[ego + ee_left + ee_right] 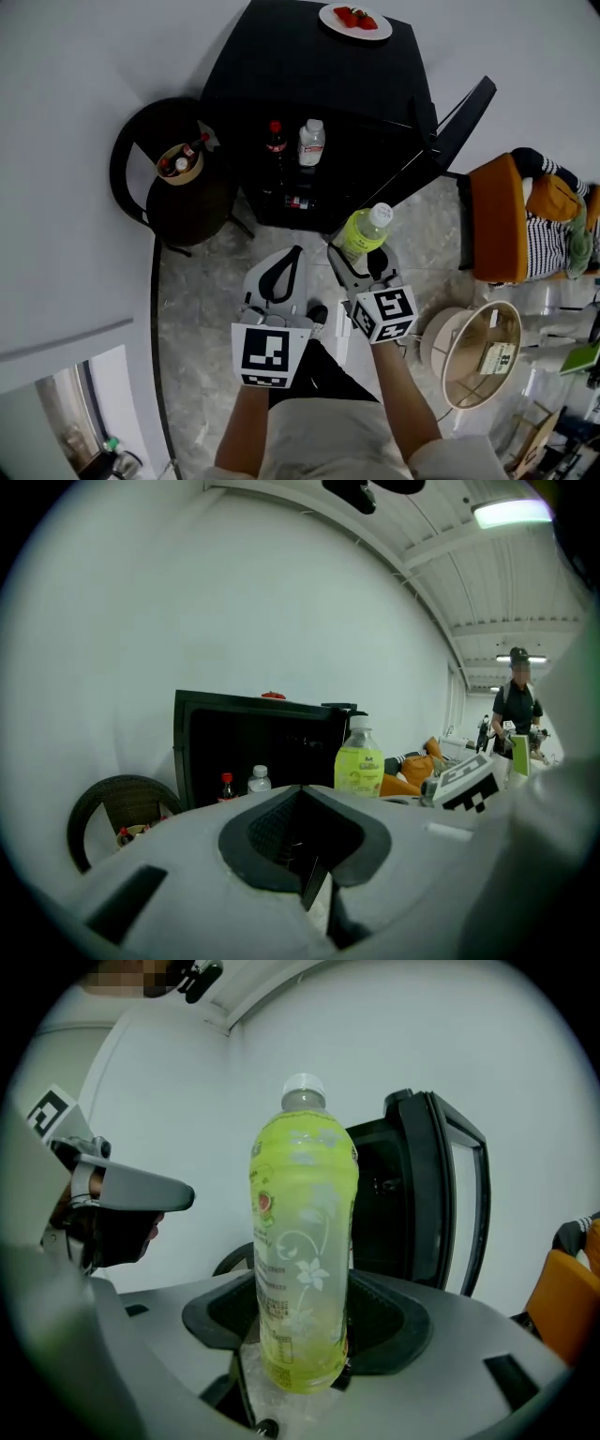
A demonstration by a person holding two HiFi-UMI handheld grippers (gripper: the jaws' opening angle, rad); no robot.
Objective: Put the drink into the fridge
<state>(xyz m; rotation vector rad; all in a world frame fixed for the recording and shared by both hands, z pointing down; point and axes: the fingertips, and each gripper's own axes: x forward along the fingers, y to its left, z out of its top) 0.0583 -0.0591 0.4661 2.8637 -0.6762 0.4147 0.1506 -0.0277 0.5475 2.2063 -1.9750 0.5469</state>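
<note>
My right gripper is shut on a yellow-green drink bottle with a white cap, held upright in front of the black mini fridge. In the right gripper view the bottle stands between the jaws, with the fridge behind it. The fridge door hangs open to the right. A cola bottle and a water bottle stand inside. My left gripper hovers beside the right one, shut and empty, and it faces the fridge.
A plate of strawberries sits on the fridge top. A round dark chair with a basket of small bottles stands to the left. An orange chair and a round pale basket are at the right. A person stands far right.
</note>
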